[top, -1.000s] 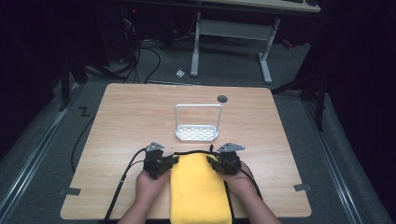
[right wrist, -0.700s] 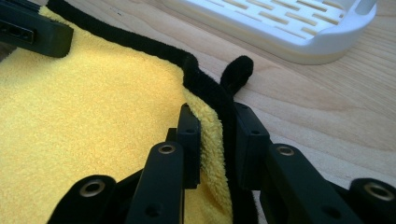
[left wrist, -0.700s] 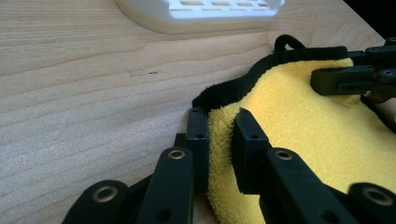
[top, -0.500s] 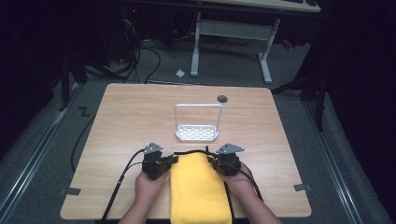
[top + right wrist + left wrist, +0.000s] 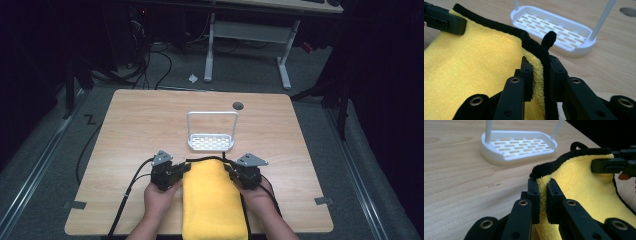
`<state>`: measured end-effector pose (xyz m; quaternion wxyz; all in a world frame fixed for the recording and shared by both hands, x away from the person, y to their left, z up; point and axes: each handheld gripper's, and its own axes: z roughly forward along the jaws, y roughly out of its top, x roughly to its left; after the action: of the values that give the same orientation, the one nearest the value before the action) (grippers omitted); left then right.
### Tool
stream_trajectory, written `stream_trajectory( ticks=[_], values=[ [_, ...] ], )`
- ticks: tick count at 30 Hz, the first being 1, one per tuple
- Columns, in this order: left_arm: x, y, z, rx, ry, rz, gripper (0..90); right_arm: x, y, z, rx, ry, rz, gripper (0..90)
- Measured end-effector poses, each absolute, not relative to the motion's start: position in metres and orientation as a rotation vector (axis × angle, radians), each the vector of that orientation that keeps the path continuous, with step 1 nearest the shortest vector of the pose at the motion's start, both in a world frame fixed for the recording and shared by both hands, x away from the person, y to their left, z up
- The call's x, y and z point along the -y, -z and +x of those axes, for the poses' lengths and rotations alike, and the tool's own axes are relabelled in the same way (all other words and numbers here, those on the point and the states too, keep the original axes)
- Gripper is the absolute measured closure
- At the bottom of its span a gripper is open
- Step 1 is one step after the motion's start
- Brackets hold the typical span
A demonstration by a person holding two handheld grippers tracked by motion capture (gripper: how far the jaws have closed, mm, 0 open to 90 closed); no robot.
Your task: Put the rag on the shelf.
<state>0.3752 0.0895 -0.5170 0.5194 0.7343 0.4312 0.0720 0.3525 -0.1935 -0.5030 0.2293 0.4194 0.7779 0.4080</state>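
Cloth (image 5: 214, 200), a soft, limp yellow towel at the surface's near edge (light, sure to sag), is best pinched at its black-hemmed far corners, where left gripper (image 5: 543, 201) and right gripper (image 5: 541, 77), jaws just closing, clamp it

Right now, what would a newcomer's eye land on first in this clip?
The bright yellow towel with black trim, lying at the table's near edge, stands out at once. The left gripper and the right gripper each pinch one of its far corners, having just closed on them. Beyond it, a white slotted rack stands mid-table.
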Motion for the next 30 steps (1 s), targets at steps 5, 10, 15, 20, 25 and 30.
stream_trajectory(
  ticks=[5, 10, 15, 20, 25, 30],
  values=[
    [-0.089, 0.503, 0.372, -1.010, -0.193, 1.704, 83.6, 0.194, 0.492, 0.351, -2.086, -1.160, 1.161, 77.3],
    [-0.089, 0.491, 0.372, -1.005, -0.224, 1.684, 83.6, 0.196, 0.484, 0.351, -2.055, -1.202, 1.126, 77.3],
    [-0.086, 0.478, 0.377, -0.984, -0.250, 1.695, 84.0, 0.196, 0.474, 0.351, -2.039, -1.215, 1.067, 77.2],
    [-0.084, 0.460, 0.379, -0.951, -0.296, 1.687, 84.0, 0.202, 0.462, 0.353, -2.012, -1.278, 1.059, 77.2],
    [-0.083, 0.445, 0.382, -0.933, -0.310, 1.649, 84.0, 0.206, 0.447, 0.353, -1.966, -1.301, 1.031, 77.1],
    [-0.083, 0.430, 0.385, -0.907, -0.320, 1.630, 84.1, 0.207, 0.431, 0.354, -1.944, -1.303, 1.015, 77.0]
  ],
)
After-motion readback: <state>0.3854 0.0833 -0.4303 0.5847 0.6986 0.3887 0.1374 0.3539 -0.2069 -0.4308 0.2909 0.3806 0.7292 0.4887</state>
